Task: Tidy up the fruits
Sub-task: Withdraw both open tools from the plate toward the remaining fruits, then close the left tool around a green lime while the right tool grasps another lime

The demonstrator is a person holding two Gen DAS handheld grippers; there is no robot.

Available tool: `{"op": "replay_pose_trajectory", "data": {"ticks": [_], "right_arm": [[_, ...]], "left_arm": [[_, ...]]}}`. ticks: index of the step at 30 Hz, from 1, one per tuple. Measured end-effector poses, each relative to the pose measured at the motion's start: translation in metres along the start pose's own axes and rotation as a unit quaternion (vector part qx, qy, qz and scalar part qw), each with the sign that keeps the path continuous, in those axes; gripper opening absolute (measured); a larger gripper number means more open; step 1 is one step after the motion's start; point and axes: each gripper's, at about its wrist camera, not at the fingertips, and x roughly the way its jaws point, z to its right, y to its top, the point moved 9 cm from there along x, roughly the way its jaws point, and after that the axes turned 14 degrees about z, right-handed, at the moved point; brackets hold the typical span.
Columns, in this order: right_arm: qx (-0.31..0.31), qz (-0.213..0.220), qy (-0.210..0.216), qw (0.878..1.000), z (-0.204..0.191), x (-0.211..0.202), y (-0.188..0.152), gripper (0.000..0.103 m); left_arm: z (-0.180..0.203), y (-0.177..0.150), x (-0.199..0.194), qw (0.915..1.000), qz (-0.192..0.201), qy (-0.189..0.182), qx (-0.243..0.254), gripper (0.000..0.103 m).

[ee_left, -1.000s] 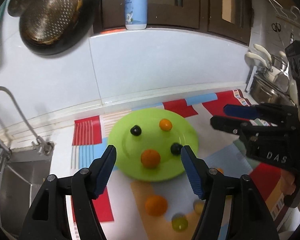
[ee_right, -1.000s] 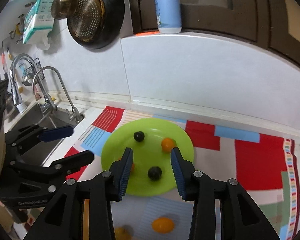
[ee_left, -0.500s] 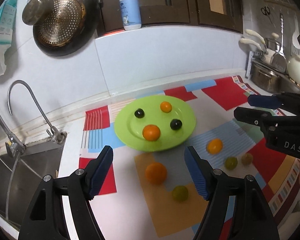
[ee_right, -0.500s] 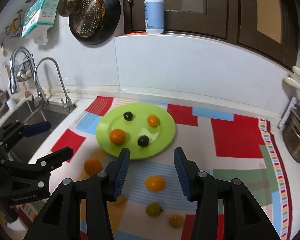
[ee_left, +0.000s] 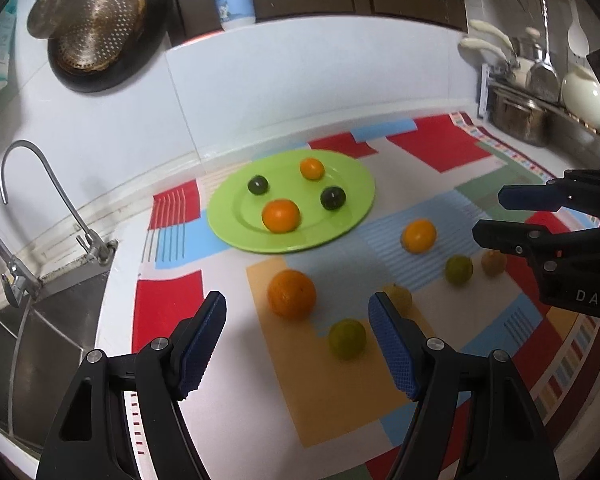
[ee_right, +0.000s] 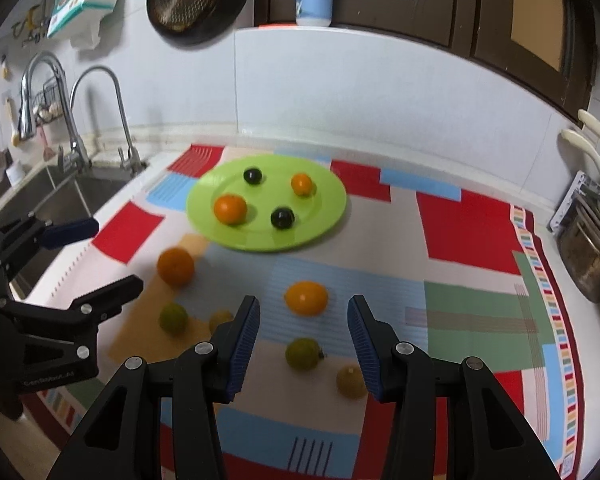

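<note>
Plate: round lime-green plastic plate [ee_left: 352, 216] carries two oranges and two dark fruits.
Change: both tools have pulled back from it and dropped lower.
Loose: six fruits on the patchwork mat, big orange [ee_left: 291, 293] nearest.
Left gripper [ee_left: 296, 320]: released, empty.
Right gripper [ee_right: 303, 325]: released, empty.
Meaning: next pick pending.

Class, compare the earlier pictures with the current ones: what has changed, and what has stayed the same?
Both grippers, left gripper and right gripper, drew back from the green plate and opened wider, bringing the loose fruit on the mat into view. Neither holds anything. The four fruits on the plate stayed put.
</note>
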Motion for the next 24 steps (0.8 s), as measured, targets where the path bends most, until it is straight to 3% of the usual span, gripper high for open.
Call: {"op": "replay_pose_trajectory", "data": {"ticks": [8,24], "right_arm": [[0.013,-0.050,0.015,0.999,0.002,0.014,-0.027,0.047],[0.024,-0.105,0.035,0.994,0.004,0.041,-0.052,0.045]], "left_arm": [[0.009,-0.016,0.013,0.9992,-0.033,-0.022,-0.003,0.072],[0.027,-0.045,0.036,0.9933,-0.092,-0.070,-0.010,0.042]]}}
